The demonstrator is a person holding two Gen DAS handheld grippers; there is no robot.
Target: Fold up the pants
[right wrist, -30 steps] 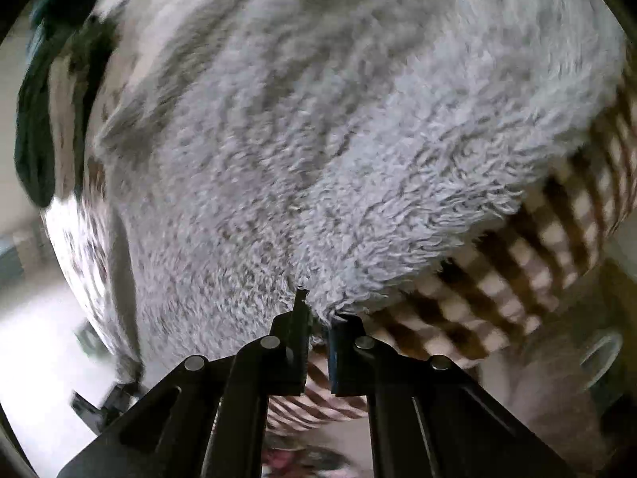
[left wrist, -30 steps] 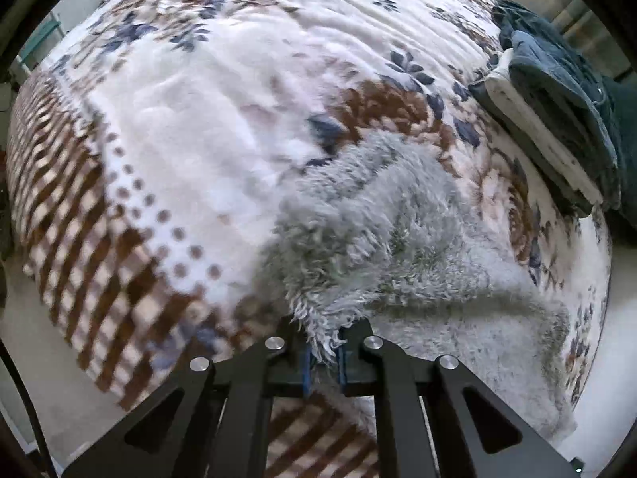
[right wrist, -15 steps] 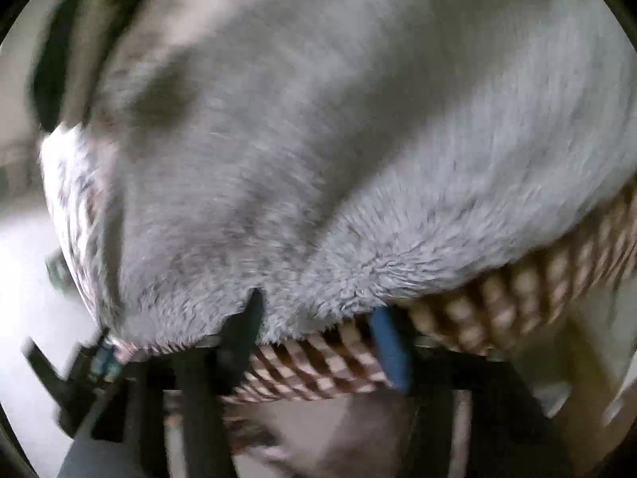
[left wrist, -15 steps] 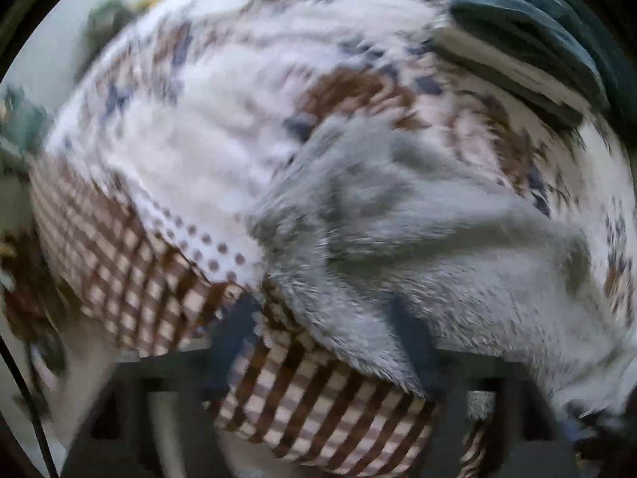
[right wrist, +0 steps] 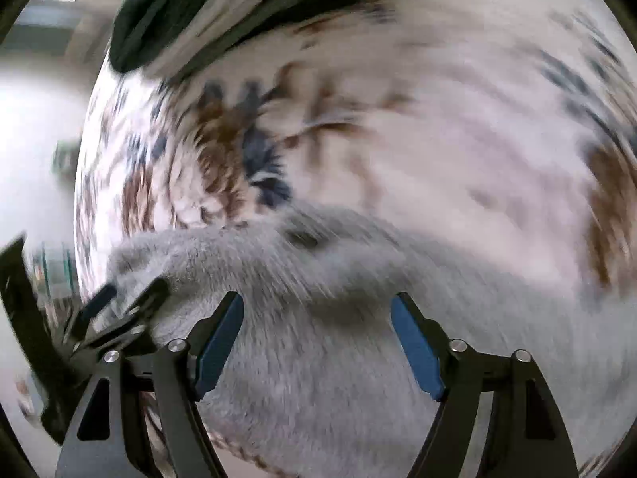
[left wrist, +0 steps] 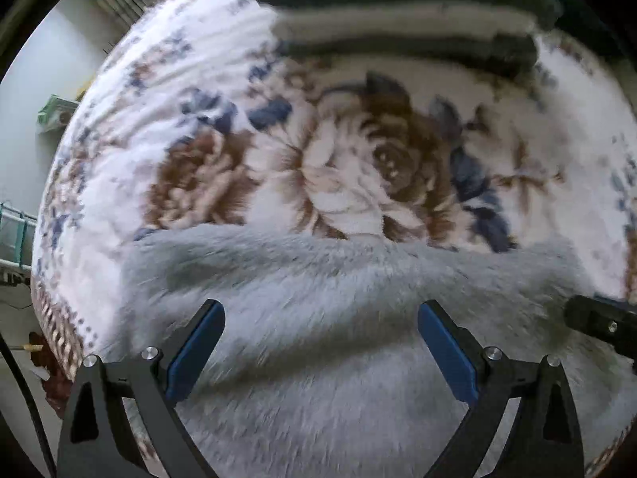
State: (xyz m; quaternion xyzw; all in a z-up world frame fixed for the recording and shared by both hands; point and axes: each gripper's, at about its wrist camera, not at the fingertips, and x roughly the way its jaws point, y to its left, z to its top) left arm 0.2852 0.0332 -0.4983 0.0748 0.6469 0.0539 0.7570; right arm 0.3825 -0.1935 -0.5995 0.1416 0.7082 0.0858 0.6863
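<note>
A: Here, where are the fuzzy grey pants (left wrist: 318, 318) lying?

B: They are lying flat on the floral blanket (left wrist: 338, 159), filling the near part of both wrist views, with the big brown rose just beyond their far edge.

A: And the left gripper (left wrist: 320, 338)?

B: It is hanging over the pants with its jaws spread wide, having just been opening; the fleece is showing between the blue pads, but nothing is being pinched.

A: The right gripper (right wrist: 316, 338)?

B: It is also hanging over the pants, jaws apart and gripping nothing, though they have just been closing a little. The picture is smeared.

A: Anything else near the pants?

B: A stack of folded clothes (left wrist: 402, 12), dark and pale, is sitting on the blanket well beyond the pants.
</note>
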